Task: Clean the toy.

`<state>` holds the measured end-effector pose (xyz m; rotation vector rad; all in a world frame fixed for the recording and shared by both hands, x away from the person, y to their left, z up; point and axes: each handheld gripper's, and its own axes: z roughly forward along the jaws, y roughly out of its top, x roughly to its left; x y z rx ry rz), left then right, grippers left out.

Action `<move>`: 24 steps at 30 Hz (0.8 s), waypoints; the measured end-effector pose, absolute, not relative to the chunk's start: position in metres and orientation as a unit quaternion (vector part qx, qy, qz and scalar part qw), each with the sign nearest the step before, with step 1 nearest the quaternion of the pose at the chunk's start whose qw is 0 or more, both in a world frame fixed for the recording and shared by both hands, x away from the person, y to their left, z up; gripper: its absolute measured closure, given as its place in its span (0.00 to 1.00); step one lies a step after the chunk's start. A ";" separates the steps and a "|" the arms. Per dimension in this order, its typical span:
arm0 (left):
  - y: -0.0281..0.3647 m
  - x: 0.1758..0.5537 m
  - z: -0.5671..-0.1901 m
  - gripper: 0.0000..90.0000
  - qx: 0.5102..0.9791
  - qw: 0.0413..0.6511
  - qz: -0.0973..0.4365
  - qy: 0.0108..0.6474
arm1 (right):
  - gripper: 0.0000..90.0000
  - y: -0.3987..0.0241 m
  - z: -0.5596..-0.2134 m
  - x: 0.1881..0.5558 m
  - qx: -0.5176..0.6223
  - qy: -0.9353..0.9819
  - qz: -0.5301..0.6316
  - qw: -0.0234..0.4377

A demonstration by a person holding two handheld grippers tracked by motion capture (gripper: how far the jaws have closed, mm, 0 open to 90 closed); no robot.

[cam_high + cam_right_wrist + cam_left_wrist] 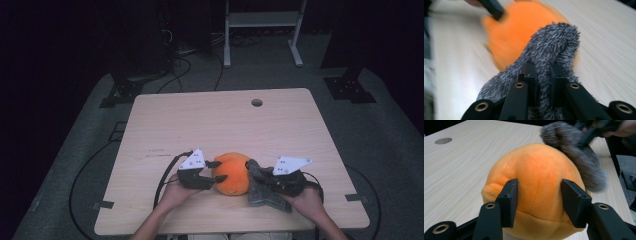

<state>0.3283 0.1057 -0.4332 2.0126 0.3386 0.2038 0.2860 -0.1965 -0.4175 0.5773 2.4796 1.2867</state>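
Left tool [537,202] clamps the orange plush ball [233,173] while right tool [544,75] pinches the grey fuzzy cloth [551,45].

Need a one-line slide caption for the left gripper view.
Left gripper fingers pressing both sides of an orange plush toy on the wooden table, grey fuzzy cloth draped against its far side.

Pale wood-grain surface [200,125], rounded corners, one round cable hole [256,102] near the far edge. An orange plush ball [233,173] sits on it toward the near edge. Just beside the ball, touching it, lies a grey fuzzy cloth [261,192]. The surface stands on a grey floor [380,130] with black cables [80,175] trailing across it.
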 end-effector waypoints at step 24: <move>0.108 0.344 -0.438 0.59 0.833 0.517 0.048 0.190 | 0.88 -0.165 -0.418 0.278 0.156 0.878 0.419 0.172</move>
